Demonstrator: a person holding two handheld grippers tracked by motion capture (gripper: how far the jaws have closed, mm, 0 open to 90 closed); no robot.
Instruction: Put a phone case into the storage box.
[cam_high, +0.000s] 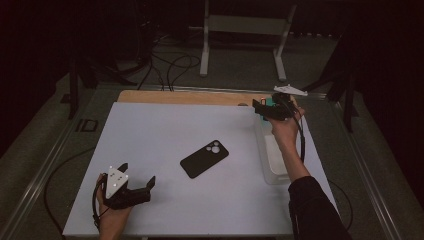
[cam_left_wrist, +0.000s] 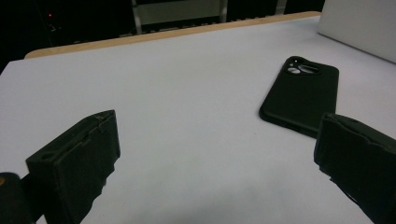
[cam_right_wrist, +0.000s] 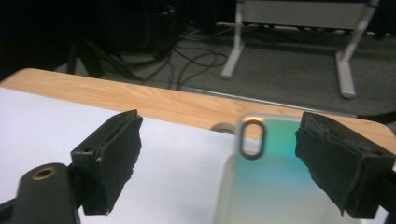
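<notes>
A black phone case (cam_high: 205, 158) lies camera-side up in the middle of the white mat (cam_high: 165, 125); in the left gripper view the black phone case (cam_left_wrist: 301, 95) sits ahead and to the right. My left gripper (cam_high: 137, 173) rests near the mat's front left corner, open and holding nothing (cam_left_wrist: 215, 154). My right gripper (cam_high: 261, 107) is at the far right, over the far end of a clear tray (cam_high: 272, 167). It is open (cam_right_wrist: 219, 154), and a translucent teal-tinted case (cam_right_wrist: 261, 177) with an oval cut-out shows between its jaws, touching neither.
The wooden table edge (cam_high: 185, 96) runs along the back of the mat. Beyond it are floor cables (cam_high: 170, 67) and a white stand (cam_high: 245, 30). A white container wall (cam_left_wrist: 359, 28) shows at the upper right of the left gripper view.
</notes>
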